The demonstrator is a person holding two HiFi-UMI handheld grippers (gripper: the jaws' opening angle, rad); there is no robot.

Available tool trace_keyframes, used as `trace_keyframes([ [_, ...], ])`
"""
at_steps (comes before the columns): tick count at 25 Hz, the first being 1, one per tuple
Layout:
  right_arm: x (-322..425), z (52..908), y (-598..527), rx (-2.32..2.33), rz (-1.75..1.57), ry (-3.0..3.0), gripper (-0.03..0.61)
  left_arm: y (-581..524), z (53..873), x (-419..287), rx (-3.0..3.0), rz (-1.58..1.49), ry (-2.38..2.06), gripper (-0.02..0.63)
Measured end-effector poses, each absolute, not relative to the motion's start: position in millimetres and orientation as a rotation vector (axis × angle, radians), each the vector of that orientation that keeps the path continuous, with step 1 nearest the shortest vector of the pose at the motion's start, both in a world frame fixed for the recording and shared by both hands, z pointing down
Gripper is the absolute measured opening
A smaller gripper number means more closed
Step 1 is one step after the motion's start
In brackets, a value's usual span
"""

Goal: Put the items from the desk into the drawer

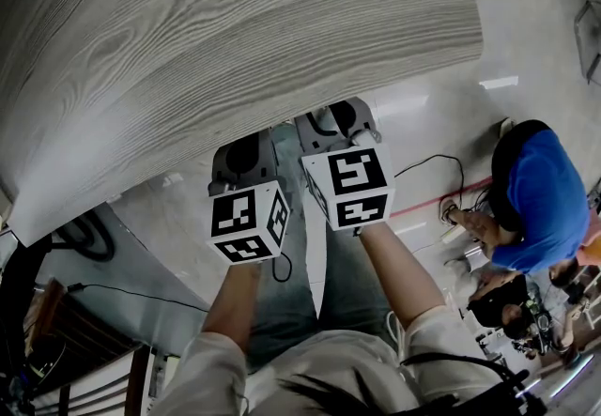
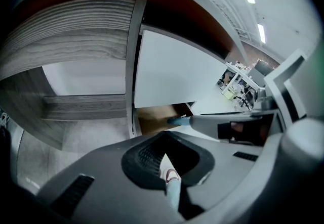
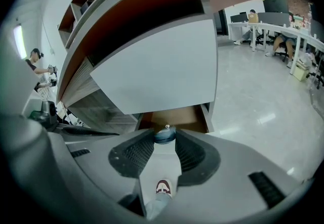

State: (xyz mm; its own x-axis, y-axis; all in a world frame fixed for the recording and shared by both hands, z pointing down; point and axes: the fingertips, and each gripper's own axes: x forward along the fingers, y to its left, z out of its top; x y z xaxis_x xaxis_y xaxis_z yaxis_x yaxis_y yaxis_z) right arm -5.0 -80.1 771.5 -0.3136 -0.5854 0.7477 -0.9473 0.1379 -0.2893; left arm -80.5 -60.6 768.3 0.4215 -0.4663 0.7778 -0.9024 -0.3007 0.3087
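"Why were both grippers held down below the edge of the grey wood-grain desk (image 1: 235, 20)?"

"Because the open drawer with the brown wooden inside (image 3: 176, 117) sat low, under a flat white panel (image 3: 157, 66). The right gripper (image 3: 165, 142) was pointed straight at that opening. I'd say that was so its load could go in from the front."

"What was it carrying?"

"A small blue rounded item (image 3: 165, 134), pinched right at the tips of the jaws, with a tiny pale dot on its end. Seen side-on it was a short blue stub poking just past the tips. I couldn't tell what it actually was. It hung in front of the drawer's mouth, and as far as I could judge it was not yet inside."

"And the left gripper (image 2: 164, 157)?"

"Its jaws were pressed together at the tips with nothing between them. Through the slit you only saw the person's jeans (image 2: 172, 195) and a white shoe (image 2: 171, 175). It was held just beside the right one, idle, and I'd guess tucked close so it wouldn't block the drawer."

"Would that blue thing sit safely?"

"It was round and held only by the tips, so I thought it could roll or slip if the grip eased too soon."
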Motion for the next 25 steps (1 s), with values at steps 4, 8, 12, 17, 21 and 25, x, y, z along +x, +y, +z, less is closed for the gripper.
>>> trace_keyframes([
  [4,-4,770,-82,1.480,1.036,-1.962,0.121,-61,769,-81,1.923,0.732,-1.156,-0.003],
  [8,-2,767,-83,1.489,1.028,-1.973,0.123,-59,768,-77,1.925,0.732,-1.146,-0.003],
  [12,-1,766,-82,1.487,1.030,-1.969,0.123,-60,768,-75,1.929,0.730,-1.146,-0.003],
  [17,1,767,-81,1.500,1.027,-1.966,0.123,-58,768,-73,1.933,0.731,-1.145,-0.003],
  [21,3,765,-78,1.512,1.024,-1.962,0.123,-55,766,-73,1.936,0.735,-1.144,-0.003],
  [25,7,764,-74,1.520,1.038,-1.946,0.120,-52,764,-71,1.942,0.738,-1.142,-0.003],
])
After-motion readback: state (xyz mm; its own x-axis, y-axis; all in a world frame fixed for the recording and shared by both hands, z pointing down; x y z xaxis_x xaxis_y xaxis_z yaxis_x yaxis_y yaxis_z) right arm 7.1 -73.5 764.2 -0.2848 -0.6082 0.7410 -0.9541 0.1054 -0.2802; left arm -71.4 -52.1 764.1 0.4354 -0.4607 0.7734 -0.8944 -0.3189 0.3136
